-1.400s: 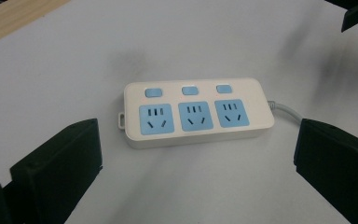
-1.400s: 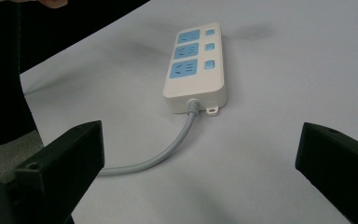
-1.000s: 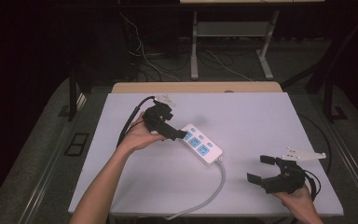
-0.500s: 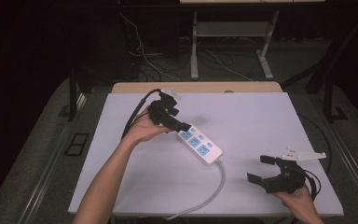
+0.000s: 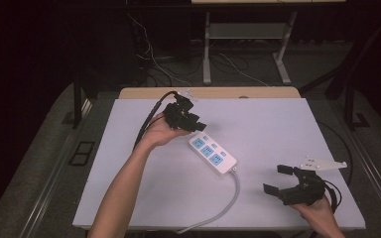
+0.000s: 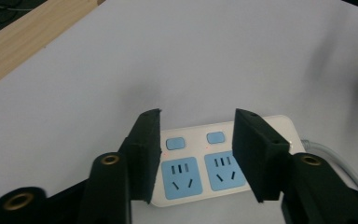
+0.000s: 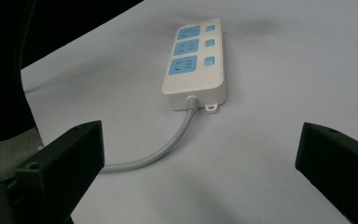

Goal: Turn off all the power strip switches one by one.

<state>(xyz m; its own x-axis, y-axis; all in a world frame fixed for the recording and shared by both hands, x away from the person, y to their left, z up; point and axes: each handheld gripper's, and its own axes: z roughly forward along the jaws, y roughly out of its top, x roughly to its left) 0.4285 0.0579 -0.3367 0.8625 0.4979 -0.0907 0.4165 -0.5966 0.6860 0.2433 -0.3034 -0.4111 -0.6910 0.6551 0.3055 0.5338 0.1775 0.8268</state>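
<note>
- Since the earlier frame, the left claw [image 5: 198,125] has slid along the far end of the white plastic power strip with three blue sockets [image 5: 212,154], and its jaws have just been closing to a narrow gap; the right claw [image 5: 279,180] has kept its place.
- In the left gripper view, the left claw [image 6: 198,154] straddles the strip [image 6: 214,161] over its small blue switches; whether the pads press the casing I cannot tell.
- That strip lies diagonally at the middle of the white surface [image 5: 278,124].
- Its grey cable [image 5: 228,203] curves to the near edge.
- Well apart, the right claw stands wide, holding nothing.
- Nothing lies between it and the strip.
</note>
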